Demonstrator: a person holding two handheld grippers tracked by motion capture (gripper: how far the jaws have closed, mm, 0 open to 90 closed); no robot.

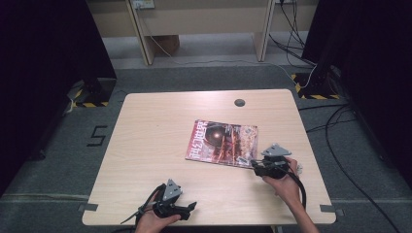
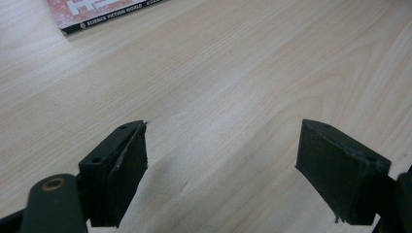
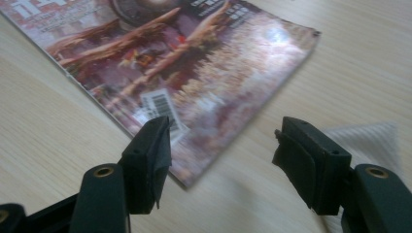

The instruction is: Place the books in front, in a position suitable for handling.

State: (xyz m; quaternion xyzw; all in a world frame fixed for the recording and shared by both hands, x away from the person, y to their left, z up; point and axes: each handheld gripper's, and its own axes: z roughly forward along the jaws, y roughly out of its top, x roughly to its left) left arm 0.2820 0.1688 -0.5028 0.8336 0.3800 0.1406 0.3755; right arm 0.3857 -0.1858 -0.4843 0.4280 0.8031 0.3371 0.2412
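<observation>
A: State jaw condition and magazine position.

B: My right gripper (image 3: 221, 160) has its jaws spread, nothing between them, just off the near right corner of the one glossy red-covered magazine (image 1: 222, 142). It lies flat right of centre on the pale wooden table (image 1: 145, 145). My left gripper (image 2: 221, 170) is spread over bare wood at the near edge, well apart from it.

A: Clearance? Legible text?

B: Open tabletop left and far. The spine reads "SCIENCE FICTION WORLD"; one barcode label (image 3: 163, 109) near the corner.
</observation>
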